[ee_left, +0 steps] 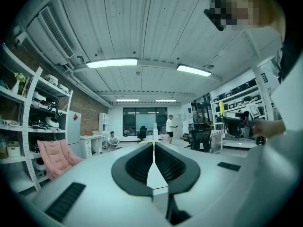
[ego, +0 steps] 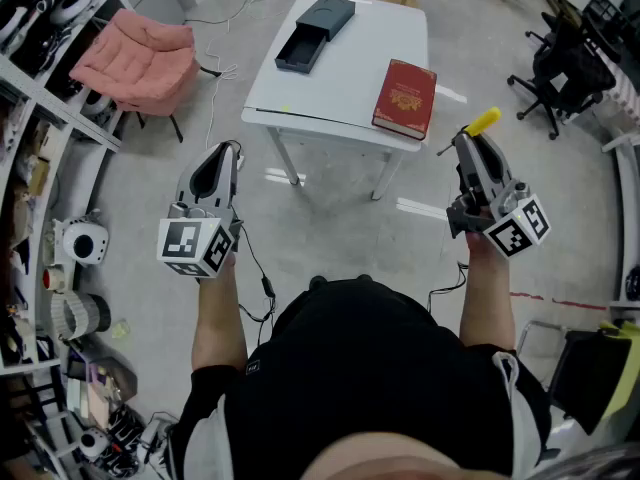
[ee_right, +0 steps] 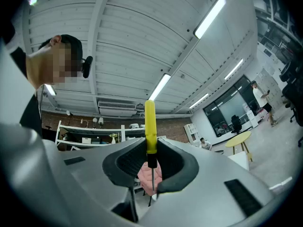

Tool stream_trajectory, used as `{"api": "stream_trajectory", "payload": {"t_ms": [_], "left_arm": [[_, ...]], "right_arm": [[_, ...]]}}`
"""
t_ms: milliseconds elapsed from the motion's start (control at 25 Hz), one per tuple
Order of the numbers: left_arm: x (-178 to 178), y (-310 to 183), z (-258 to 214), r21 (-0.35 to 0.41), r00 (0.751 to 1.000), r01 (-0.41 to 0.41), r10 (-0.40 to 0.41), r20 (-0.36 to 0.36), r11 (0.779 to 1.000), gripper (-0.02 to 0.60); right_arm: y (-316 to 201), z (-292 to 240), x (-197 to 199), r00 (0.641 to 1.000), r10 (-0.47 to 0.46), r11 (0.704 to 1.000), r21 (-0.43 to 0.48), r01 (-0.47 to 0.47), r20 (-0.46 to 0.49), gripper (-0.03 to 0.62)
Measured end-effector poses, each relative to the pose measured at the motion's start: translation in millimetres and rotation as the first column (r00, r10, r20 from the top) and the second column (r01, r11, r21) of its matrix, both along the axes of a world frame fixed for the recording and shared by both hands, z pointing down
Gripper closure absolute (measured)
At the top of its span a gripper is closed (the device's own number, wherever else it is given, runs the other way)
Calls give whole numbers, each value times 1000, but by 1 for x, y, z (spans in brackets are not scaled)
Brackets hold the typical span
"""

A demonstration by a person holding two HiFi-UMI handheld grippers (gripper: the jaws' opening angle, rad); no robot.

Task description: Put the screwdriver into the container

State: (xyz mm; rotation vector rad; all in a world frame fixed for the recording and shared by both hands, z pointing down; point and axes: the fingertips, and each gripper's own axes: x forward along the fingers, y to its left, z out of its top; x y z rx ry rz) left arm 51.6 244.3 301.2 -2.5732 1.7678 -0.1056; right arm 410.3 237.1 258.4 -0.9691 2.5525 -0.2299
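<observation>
Your right gripper (ee_right: 150, 148) pinches the likely light, stiff screwdriver (ee_right: 150, 126) low on its probably slick yellow handle, left gripper (ee_left: 152, 146) clenched empty; the container (ego: 313, 30) lies at eleven o'clock.

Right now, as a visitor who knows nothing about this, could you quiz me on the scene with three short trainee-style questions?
1. True or false: the right tongs are clamped on a yellow-handled screwdriver.
2. Relative to the black container, the red book lies: A) inside it; B) apart from it, on the same white table; C) beneath it.
3. Fill in: the left tongs are shut and hold ____.
Key: 1 true; 2 B; 3 nothing.
</observation>
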Motion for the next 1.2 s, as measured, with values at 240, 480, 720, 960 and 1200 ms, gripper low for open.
{"api": "stream_trajectory", "payload": {"t_ms": [240, 480, 720, 960, 1200], "left_arm": [[-5, -2, 1, -2, 1000, 0, 0, -3, 1000, 555], [-15, -5, 3, -4, 1000, 1, -1, -7, 1000, 555], [-35, -7, 5, -3, 1000, 4, -4, -23, 1000, 555], [-62, -4, 11, -1, 999, 12, -12, -42, 1000, 555], [-97, 0, 16, 6, 998, 17, -16, -54, 1000, 555]], "right_arm": [[-3, 1, -6, 1000, -5, 1000, -6, 5, -1, 511], [-8, 2, -19, 1000, -12, 1000, -10, 12, -12, 511], [-13, 0, -40, 1000, -15, 1000, -8, 15, -13, 511], [-18, 1, -69, 1000, -30, 999, -18, 30, 1, 511], [-18, 1, -108, 999, -41, 999, -17, 41, 0, 511]]}}
